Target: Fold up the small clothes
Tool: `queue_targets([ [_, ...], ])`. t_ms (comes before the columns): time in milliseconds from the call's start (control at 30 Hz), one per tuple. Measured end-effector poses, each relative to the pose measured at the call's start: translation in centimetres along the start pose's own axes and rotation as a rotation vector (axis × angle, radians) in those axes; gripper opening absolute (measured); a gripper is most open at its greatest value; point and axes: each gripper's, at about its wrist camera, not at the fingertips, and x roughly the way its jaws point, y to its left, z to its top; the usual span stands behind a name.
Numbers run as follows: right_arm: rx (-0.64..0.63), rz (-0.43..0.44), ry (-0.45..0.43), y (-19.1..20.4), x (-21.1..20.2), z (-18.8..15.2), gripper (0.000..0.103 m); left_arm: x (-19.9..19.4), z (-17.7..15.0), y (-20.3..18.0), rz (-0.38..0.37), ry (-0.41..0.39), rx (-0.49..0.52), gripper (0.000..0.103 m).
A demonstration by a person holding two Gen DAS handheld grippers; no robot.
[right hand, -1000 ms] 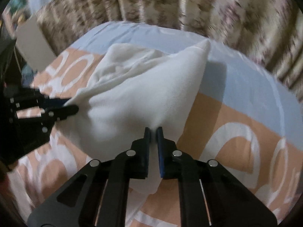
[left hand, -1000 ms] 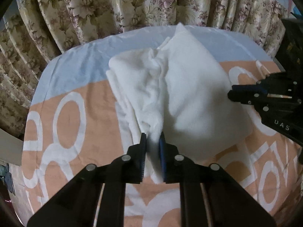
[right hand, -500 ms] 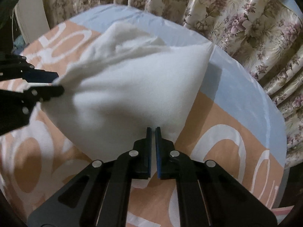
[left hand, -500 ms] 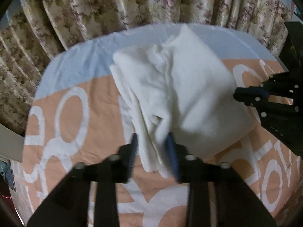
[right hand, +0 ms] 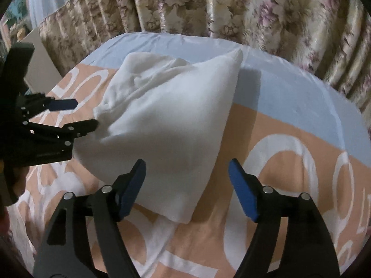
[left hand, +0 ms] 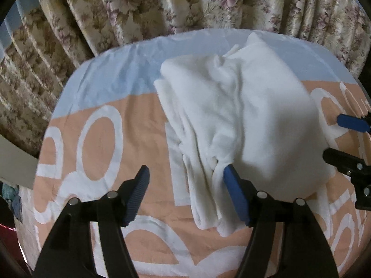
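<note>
A white garment (left hand: 243, 120) lies folded in a soft heap at the centre of both views, on a round tabletop covered by an orange, white and pale blue printed cloth (left hand: 97, 139). The left gripper (left hand: 185, 185) has its jaws spread wide and released at the garment's rumpled lower edge, one blue pad touching the fabric. The right gripper (right hand: 186, 180) is likewise released, its jaws straddling the garment's near corner, with floral curtains (right hand: 208, 4) across the top of the frame.

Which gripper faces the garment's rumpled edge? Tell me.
The left gripper: bunched edges of the white garment lie before it, while the right gripper faces a smooth corner.
</note>
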Motion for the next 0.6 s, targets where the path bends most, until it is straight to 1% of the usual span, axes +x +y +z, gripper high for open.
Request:
queue_targets([
  [33, -0.005, -0.006, -0.002, 0.0, 0.1, -0.3, 0.077, 0.4, -0.2, 0.3, -0.007, 0.007, -0.009, 0.071],
  [100, -0.01, -0.013, -0.003, 0.0, 0.3, -0.7, 0.077, 0.7, -0.6, 0.8, -0.004, 0.007, -0.024, 0.078],
  [167, -0.012, -0.014, -0.007, -0.2, 0.3, -1.0, 0.077, 0.7, -0.9, 1.4, -0.014, 0.005, -0.044, 0.081],
  [300, -0.055, -0.075, -0.045, -0.2, 0.2, -1.3, 0.078, 0.3, -1.0, 2.0, -0.047, -0.003, -0.07, 0.083],
  [400, -0.053, -0.083, -0.068, -0.5, -0.2, -1.2, 0.089, -0.1, -0.8, 1.9, -0.053, -0.006, -0.07, 0.086],
  [433, -0.042, -0.082, -0.074, -0.6, -0.4, -1.1, 0.096, -0.1, -0.8, 1.9, -0.054, -0.004, -0.074, 0.086],
  [467, -0.031, -0.08, -0.083, -0.8, -0.7, -1.0, 0.1, -0.3, -0.7, 1.9, -0.061, -0.002, -0.083, 0.086],
  [533, -0.011, -0.077, -0.099, -1.1, -1.1, -0.7, 0.1, -0.8, -0.5, 1.9, -0.082, -0.004, -0.1, 0.086],
  [600, 0.017, -0.078, -0.11, -1.5, -1.3, -0.5, 0.1, -1.5, -0.2, 1.6, -0.099, -0.018, -0.101, 0.091],
])
